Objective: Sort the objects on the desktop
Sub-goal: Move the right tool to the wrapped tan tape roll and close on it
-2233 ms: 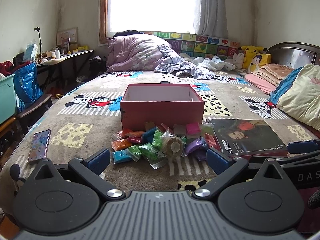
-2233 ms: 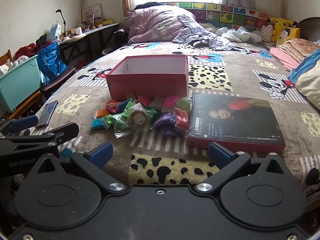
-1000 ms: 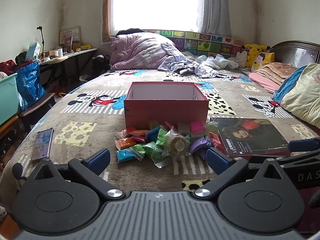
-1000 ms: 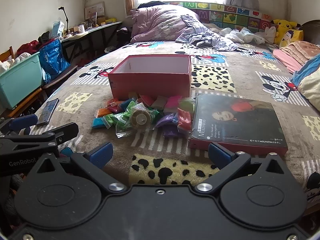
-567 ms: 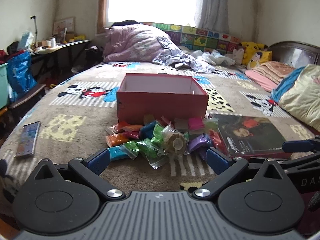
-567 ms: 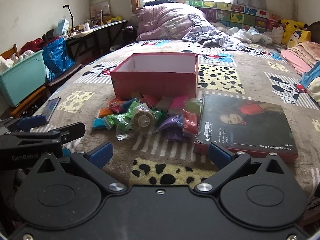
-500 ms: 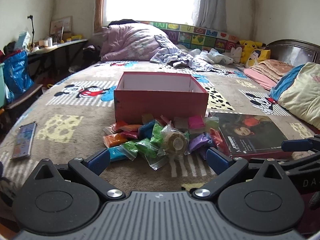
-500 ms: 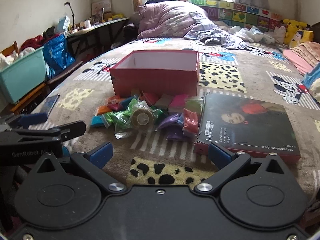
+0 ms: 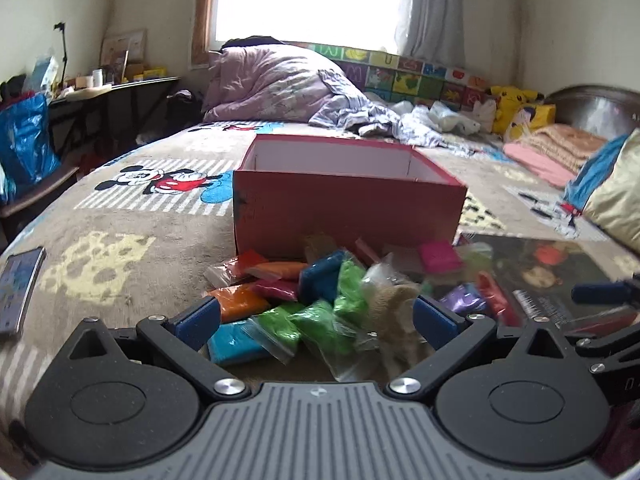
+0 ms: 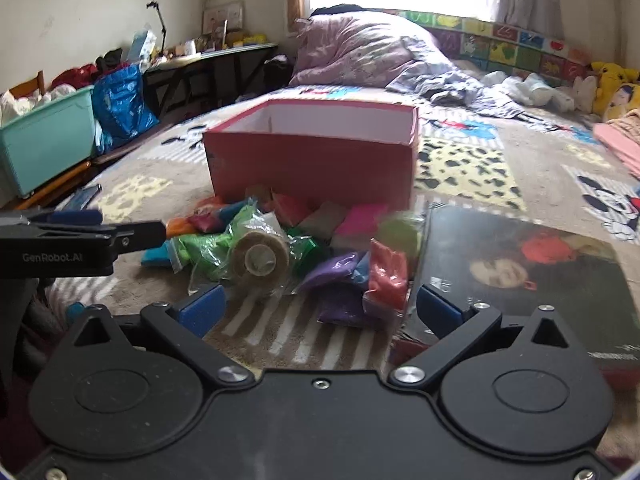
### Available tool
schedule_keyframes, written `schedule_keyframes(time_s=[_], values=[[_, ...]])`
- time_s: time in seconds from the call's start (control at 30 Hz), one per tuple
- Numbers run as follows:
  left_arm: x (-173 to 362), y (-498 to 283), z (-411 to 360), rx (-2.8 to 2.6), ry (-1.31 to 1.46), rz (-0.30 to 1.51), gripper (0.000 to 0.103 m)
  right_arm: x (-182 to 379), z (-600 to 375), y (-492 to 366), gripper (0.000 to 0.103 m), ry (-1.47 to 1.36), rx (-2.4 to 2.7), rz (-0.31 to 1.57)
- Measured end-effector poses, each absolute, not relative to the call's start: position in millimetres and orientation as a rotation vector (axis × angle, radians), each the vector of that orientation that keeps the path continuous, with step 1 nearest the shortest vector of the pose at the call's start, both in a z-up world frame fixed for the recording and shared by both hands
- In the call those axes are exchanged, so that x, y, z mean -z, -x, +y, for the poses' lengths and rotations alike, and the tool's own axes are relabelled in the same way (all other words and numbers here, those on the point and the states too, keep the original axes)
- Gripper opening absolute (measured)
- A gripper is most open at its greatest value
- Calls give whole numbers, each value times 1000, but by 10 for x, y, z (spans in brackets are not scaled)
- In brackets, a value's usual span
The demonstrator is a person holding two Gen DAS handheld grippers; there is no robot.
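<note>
An open red box [image 9: 344, 208] [image 10: 316, 164] stands on the bed. In front of it lies a pile of small bags of coloured clay [image 9: 320, 300] [image 10: 288, 240] with a bagged tape roll [image 10: 260, 256] among them. A dark book [image 10: 520, 272] [image 9: 548, 276] lies to the right of the pile. My left gripper [image 9: 316, 320] is open and empty, low over the near edge of the pile. My right gripper [image 10: 318, 306] is open and empty, just short of the purple and red bags. The left gripper also shows from the side in the right wrist view [image 10: 80, 236].
A phone [image 9: 18, 292] lies on the bed at far left. A teal bin [image 10: 44, 140] and a blue bag [image 10: 120, 108] stand beside the bed. Bedding [image 9: 280, 80], pillows [image 9: 616, 200] and a plush toy [image 9: 516, 104] lie at the back and right.
Both grippers have moved forward and lower toward the pile of clay bags, which now looks larger. Both stay open. Nothing on the bed has moved.
</note>
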State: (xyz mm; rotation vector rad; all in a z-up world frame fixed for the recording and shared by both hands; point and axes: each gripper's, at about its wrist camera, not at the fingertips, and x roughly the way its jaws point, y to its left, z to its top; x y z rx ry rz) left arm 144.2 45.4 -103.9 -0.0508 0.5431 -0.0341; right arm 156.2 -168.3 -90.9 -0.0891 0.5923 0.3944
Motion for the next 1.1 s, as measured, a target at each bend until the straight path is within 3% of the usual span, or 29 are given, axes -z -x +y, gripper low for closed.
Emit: schedule_keyframes(time_s=[0.5,0.73,0.83,0.93,1.1], values=[[1516,-1791,974,-21,165,642,102,1231,-1048,-1892,102,371,-602,442],[1600,-1756,1038,8,186,601,102,1388,-845,-1930,102,501,-647,361],[1624,-1778,1027,29,201,598,102,1426,-869,-1949,99,506,-653,360],[1629,-1805,1012,41,219,594,102,1464,-912,-1998,83,510,-667,377],[1646,-1866,973,50,244,603,102,1493,-921,-2053,82,518,-695,368]])
